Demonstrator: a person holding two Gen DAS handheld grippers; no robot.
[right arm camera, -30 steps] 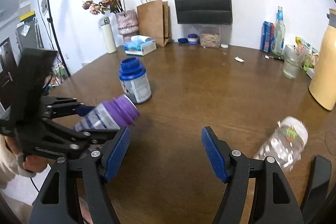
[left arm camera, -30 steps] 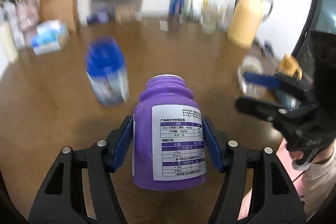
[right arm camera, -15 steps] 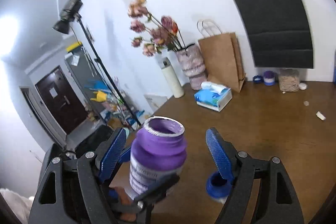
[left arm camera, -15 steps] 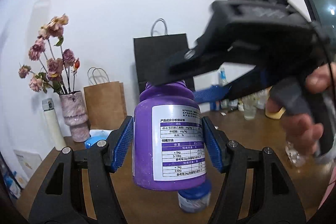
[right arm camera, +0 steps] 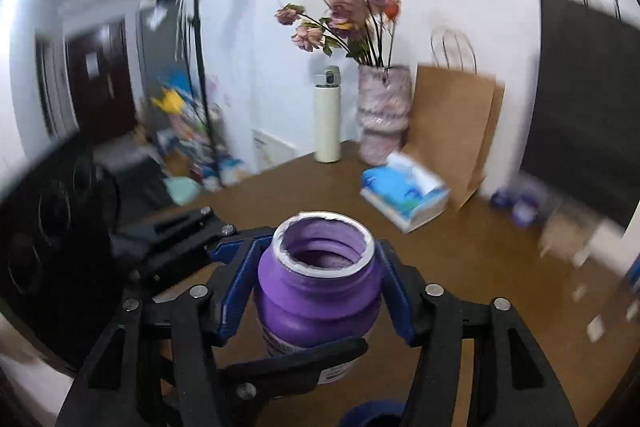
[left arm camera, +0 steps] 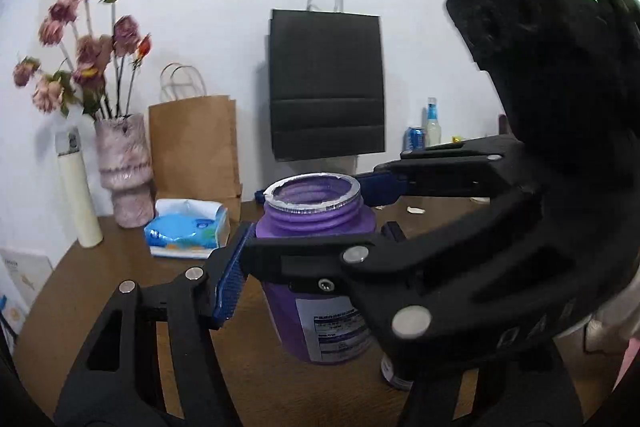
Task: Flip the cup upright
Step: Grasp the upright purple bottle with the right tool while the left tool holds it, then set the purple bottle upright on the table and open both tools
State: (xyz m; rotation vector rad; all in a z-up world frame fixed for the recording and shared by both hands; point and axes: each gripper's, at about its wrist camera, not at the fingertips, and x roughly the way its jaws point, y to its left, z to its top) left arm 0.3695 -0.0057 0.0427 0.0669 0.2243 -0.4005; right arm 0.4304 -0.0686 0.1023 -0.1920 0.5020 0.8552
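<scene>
Now our purple jar [right arm camera: 318, 291] stands mouth up near the middle of both views, held off the brown table [right arm camera: 500, 267]. Our right claw [right arm camera: 316, 287] squeezes its shoulder from both sides. Our left claw [left arm camera: 308, 267] sits around its body, but we cannot tell if it is pinching. We think the jar is hard, smooth, light plastic, so the wide body is best to grab. Behind are flowers [left arm camera: 80, 39], paper bags and a tissue box [left arm camera: 188, 227].

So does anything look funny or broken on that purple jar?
Yes. The purple jar has no lid, and torn silver foil clings raggedly around its open mouth. It is upright in the air, with both tongs, right and left, around it.
</scene>
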